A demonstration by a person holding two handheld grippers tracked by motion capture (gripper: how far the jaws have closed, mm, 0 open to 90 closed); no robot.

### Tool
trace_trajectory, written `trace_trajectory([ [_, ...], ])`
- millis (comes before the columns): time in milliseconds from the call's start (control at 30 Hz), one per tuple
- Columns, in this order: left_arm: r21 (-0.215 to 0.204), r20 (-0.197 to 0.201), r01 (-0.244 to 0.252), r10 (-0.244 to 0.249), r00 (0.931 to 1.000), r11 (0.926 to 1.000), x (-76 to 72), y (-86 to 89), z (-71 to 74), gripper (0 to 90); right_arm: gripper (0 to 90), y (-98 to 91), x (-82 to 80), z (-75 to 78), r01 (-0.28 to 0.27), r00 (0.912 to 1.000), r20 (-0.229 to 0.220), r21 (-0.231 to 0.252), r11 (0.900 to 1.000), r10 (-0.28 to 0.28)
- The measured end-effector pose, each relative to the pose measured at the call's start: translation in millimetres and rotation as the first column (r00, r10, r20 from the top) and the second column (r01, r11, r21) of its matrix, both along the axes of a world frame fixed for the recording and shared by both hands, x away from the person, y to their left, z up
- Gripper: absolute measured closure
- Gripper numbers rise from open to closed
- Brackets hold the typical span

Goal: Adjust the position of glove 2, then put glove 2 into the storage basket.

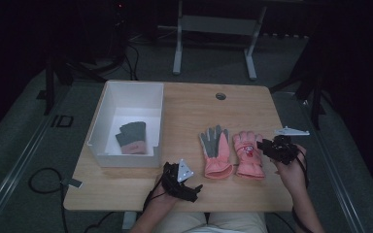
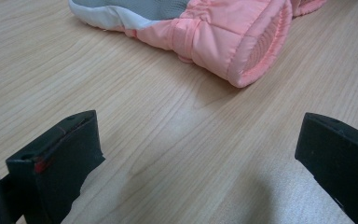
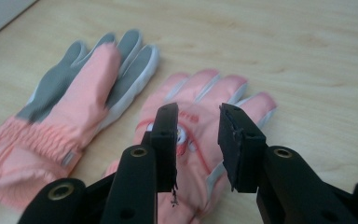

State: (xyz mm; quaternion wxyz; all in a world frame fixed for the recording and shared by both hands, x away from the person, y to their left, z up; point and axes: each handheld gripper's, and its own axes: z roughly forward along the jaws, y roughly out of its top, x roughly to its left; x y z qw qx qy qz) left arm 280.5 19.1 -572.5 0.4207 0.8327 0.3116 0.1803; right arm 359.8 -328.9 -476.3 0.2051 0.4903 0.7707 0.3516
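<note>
Two pink winter gloves lie side by side on the wooden table point(image 1: 189, 109). The left glove point(image 1: 215, 150) shows its grey palm point(image 3: 74, 98); its pink cuff point(image 2: 223, 32) points at me. The right glove point(image 1: 249, 158) lies back up with a small emblem point(image 3: 196, 86). My left gripper point(image 1: 194, 190) rests low on the table, just short of the grey-palmed glove's cuff, jaws wide apart point(image 2: 198, 123) with nothing between them. My right gripper point(image 1: 263, 144) hovers over the emblem glove's fingers, its jaws a short gap apart point(image 3: 199, 111) and holding nothing.
A white box point(image 1: 126, 160) stands at the table's left with a grey and pink glove point(image 1: 132, 137) inside. A round cable hole point(image 1: 220, 96) sits near the far edge. Bare wood lies behind the gloves and along the front edge.
</note>
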Motion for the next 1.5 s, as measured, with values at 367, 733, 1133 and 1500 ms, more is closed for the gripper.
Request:
trace_trajectory([
  [367, -0.005, 0.001, 0.002, -0.002, 1.0, 1.0, -0.5, 0.5, 0.4, 0.0, 57.8, 13.1, 1.6, -20.5, -0.062, 0.9981, -0.01, -0.088, 0.9942, 0.061],
  [733, -0.005, 0.008, 0.001, -0.001, 1.0, 1.0, -0.9, 0.7, 0.5, 0.0, 62.5, 23.0, 9.8, -52.3, 0.015, 0.9993, -0.031, -0.134, 0.9909, -0.02],
  [1133, -0.009, 0.016, -0.007, 0.007, 0.9998, 0.9999, -0.8, 1.2, 0.6, 0.0, 87.7, 22.2, 8.0, -42.3, 0.088, 0.9951, -0.039, -0.081, 0.9929, -0.091],
  [1500, -0.008, 0.012, 0.0, 0.0, 0.9999, 1.0, 0.4, 0.4, 1.2, 0.0, 87.9, 32.4, -6.3, 21.2, 0.094, 0.9929, 0.078, -0.056, 0.994, -0.09],
])
